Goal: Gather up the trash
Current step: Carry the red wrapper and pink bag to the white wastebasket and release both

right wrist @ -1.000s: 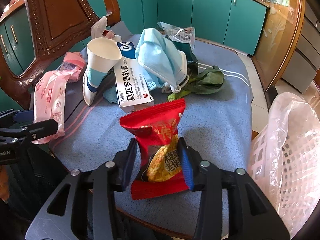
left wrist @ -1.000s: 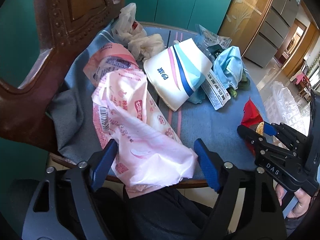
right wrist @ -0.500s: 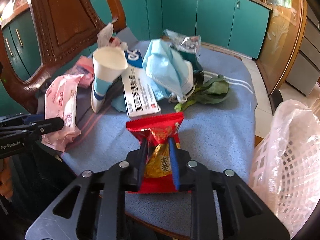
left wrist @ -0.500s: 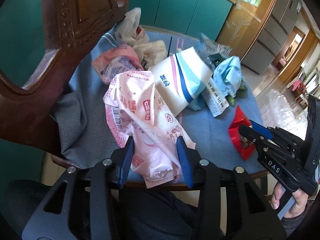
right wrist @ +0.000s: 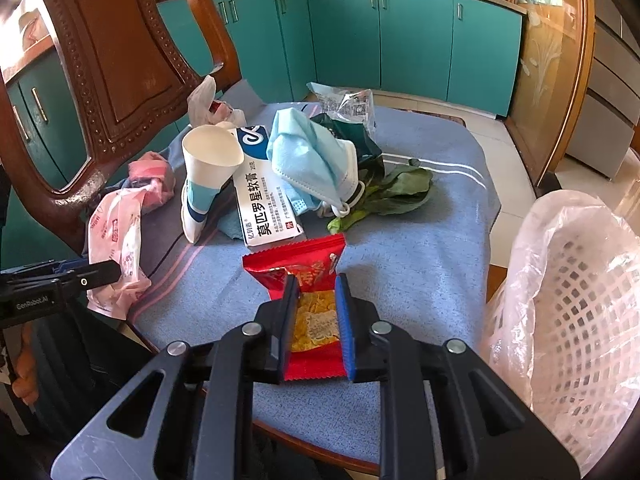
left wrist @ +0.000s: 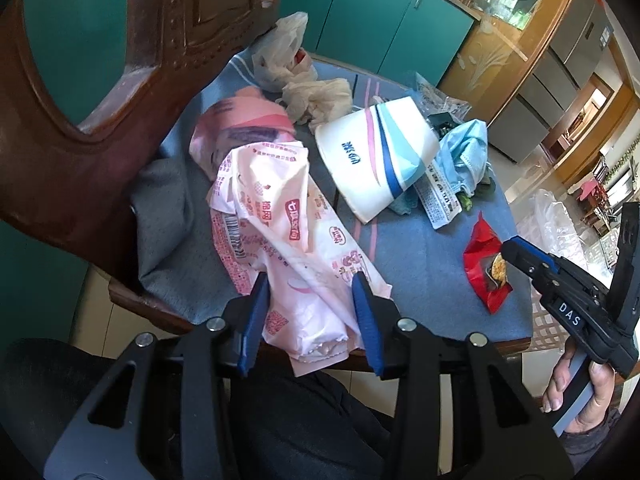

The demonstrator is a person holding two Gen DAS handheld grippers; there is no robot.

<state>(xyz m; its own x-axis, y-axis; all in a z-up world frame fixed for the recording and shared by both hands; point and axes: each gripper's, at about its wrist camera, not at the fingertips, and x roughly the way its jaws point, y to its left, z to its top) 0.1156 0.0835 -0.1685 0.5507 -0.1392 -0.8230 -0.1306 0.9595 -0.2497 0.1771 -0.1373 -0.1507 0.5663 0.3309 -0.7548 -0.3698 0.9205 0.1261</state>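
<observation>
Two pieces of trash are gripped but nothing can be seen inside the lined white basket [right wrist: 576, 300], which stands beside the chair seat on the right gripper's side; only its wall and plastic liner show, so its contents cannot be told. The task is judged to be at an early stage.

The pink tissue wrapper [left wrist: 288, 240] is caught between the blue pads of the left gripper [left wrist: 310, 316], whose jaws are easing slightly apart while the crumpled film is pressed on both sides. Its near end hangs over the front edge of the seat, the rest lying on the blue cloth [right wrist: 400, 272]. The red snack packet [right wrist: 308, 276] is clamped at its middle by the right gripper [right wrist: 316, 320], its far end fanning out above the pads.

Left on the cloth are a paper cup [right wrist: 208, 168] lying on its side, an ointment box [right wrist: 264, 204], a blue face mask [right wrist: 316, 160], a green leaf [right wrist: 396, 192], a clear foil wrapper [right wrist: 348, 104], a second pink pack [left wrist: 240, 132] and crumpled plastic bags [left wrist: 296, 80] near the chair back [right wrist: 116, 60].

Both grippers are pitched steeply down toward the seat, side by side and well apart. The hand [left wrist: 580, 384] on the right gripper's handle is seen at the left view's lower right edge.
</observation>
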